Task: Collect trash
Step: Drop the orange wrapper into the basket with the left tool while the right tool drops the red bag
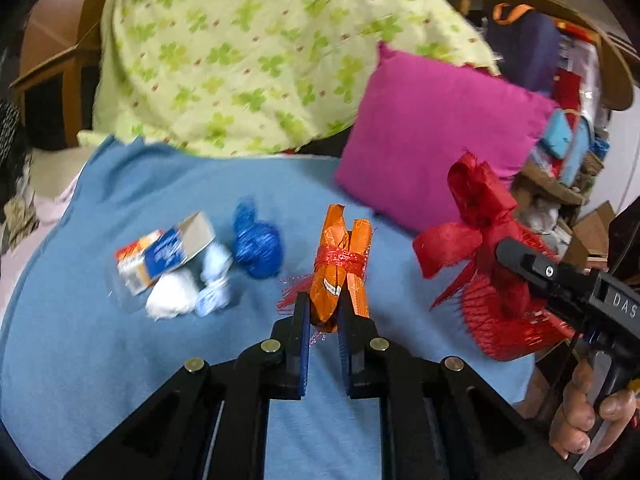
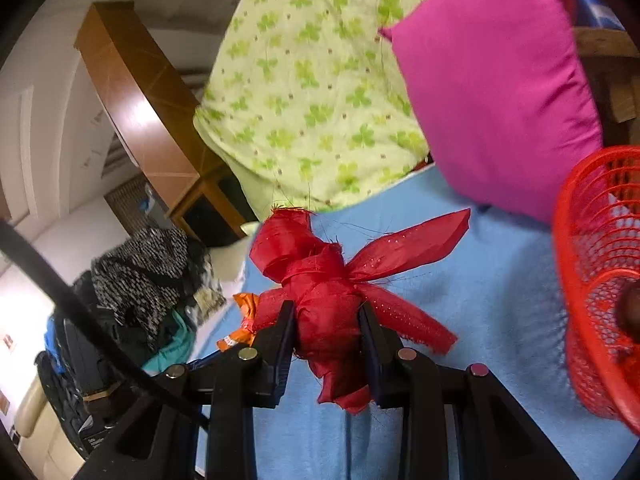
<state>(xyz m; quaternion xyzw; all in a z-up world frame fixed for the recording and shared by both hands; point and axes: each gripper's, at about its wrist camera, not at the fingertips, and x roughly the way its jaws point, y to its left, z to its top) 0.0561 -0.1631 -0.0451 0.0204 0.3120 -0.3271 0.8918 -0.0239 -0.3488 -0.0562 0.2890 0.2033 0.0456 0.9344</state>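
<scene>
Lettering is scarce here: I am reading only "DAS" in white on the black body of the right gripper (image 1: 516, 258), cut off by the picture's edge; the print on the small carton (image 1: 168, 254) and the label on the orange wrapper (image 1: 340, 268) are blurring past reading.

I am clamping the left gripper (image 1: 324, 312) tight on that orange wrapper, which is bound with red mesh and standing up between the pads, clear of the blue sheet (image 1: 120, 360). I am pinching the right gripper on a knotted red ribbon bundle (image 2: 324, 304), its tails sticking out on both sides.

Still lying on the sheet, to the left in the left wrist view, are the carton, white crumpled paper (image 1: 176, 300) just beside it, and a blue crumpled ball (image 1: 258, 246) near them.

A red mesh basket (image 2: 592, 292) is crowding the right edge of the right wrist view. A pink cushion (image 1: 436, 132) and a green clover-print quilt (image 1: 248, 52) are closing off the far side, while bare sheet lies open below both tools.
</scene>
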